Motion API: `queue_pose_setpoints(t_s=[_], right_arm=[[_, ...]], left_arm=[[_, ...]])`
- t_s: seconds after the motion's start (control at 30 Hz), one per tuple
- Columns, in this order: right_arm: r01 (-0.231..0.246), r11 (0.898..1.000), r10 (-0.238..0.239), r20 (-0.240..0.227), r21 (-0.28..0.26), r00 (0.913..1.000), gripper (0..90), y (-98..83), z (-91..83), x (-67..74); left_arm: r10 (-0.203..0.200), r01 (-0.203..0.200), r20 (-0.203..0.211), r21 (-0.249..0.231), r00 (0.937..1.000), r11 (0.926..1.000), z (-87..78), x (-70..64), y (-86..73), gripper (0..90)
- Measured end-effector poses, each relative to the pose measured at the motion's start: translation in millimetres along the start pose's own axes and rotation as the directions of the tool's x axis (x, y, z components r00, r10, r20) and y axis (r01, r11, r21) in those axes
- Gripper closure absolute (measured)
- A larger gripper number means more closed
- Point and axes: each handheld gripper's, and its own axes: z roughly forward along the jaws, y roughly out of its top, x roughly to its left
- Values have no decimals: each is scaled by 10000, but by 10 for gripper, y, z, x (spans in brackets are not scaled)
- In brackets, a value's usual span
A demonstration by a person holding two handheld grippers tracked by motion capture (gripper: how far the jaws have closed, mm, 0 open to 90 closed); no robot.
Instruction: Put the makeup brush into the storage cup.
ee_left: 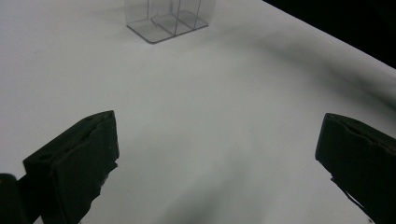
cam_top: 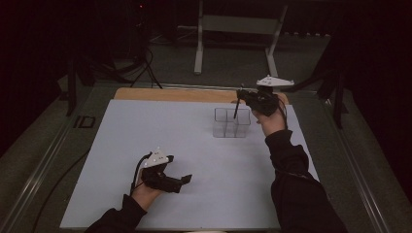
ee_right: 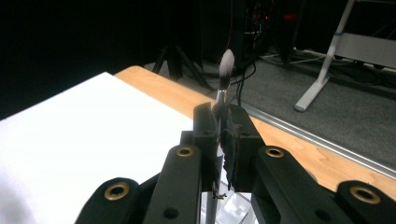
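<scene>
Right tool clamped on a thin brush, soft pale bristles up, dark handle dipping into the clear plastic organizer near the surface's far right corner. Probably held upright so it drops straight into a compartment. Left tool resting wide open and empty near the front edge, just waiting.

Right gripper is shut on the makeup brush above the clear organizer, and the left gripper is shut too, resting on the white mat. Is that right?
Not quite. The left gripper is open: the left gripper view shows its jaws standing wide apart with nothing between them. The rest holds: the right gripper is shut on the makeup brush above the clear organizer, and the left rests on the white mat.
</scene>
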Motion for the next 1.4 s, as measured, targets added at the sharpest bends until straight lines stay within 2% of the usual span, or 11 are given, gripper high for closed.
queue_pose_setpoints(t_s=[0.13, 0.73, 0.97, 1.17, 1.23, 1.4], right_arm=[[-180, 9992, 184, -110, 352, 9998, 843, -50, 82, -21], [-483, 9952, 501, -190, 852, 9986, 838, -195, 269, -47], [-748, 9907, 789, -322, 1139, 9964, 834, -264, 354, -70], [-776, 9845, 835, -314, 1574, 9960, 833, -329, 443, -65], [-711, 9815, 785, -349, 1780, 9963, 794, -345, 471, -53], [-591, 9745, 668, -284, 2166, 9974, 578, -358, 513, -24]], left_arm=[[4, -4, 4, -1, 10000, 10000, -1, 0, -3, 9], [-3, 3, 14, -21, 10000, 10000, -4, 7, -6, 9], [-18, 18, -2, -49, 10000, 10000, -13, 16, -12, 9], [-8, 8, 42, -45, 10000, 10000, -14, 13, -10, 9], [-2, 2, 23, -47, 10000, 10000, -14, 14, -13, 9], [12, -12, 1, -50, 10000, 10000, -18, 14, -12, 9]])
